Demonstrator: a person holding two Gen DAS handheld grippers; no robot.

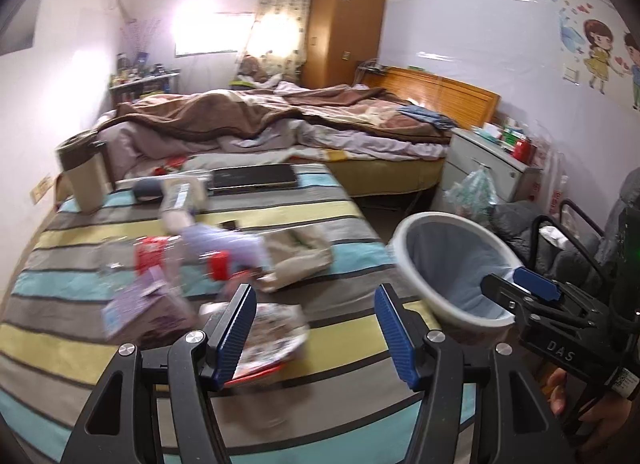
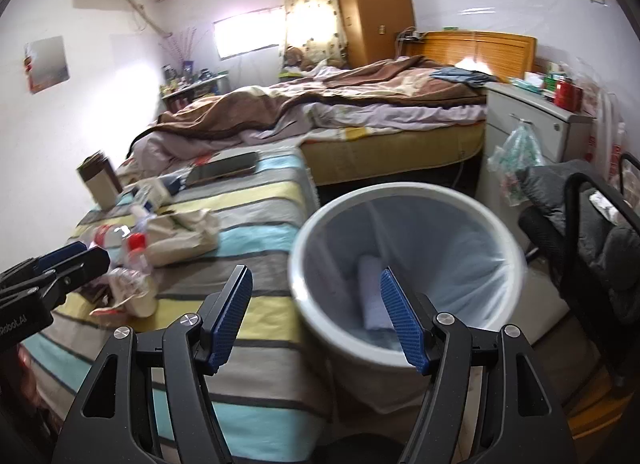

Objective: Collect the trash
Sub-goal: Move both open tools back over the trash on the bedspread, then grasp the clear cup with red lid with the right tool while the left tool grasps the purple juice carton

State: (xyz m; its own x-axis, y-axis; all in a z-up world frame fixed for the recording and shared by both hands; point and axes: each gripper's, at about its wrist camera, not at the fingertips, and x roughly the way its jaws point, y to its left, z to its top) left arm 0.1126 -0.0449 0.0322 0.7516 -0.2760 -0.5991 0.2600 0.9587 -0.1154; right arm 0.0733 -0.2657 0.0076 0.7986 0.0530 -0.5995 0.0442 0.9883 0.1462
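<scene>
Trash lies in a blurred heap on the striped bedspread: a clear bottle with a red label and red cap, a purple box, a printed snack wrapper and a cream cloth bag. My left gripper hangs open above the wrapper with nothing between its fingers. A white bin with a pale blue liner stands beside the bed, with a white roll inside. My right gripper is open over the bin's near rim, holding nothing. The bin and right gripper show at the right of the left wrist view.
A travel mug and a dark flat device rest at the spread's far end. Behind lies a big bed with a brown blanket. A white cabinet, a hanging plastic bag and a black chair with grey clothing crowd the right.
</scene>
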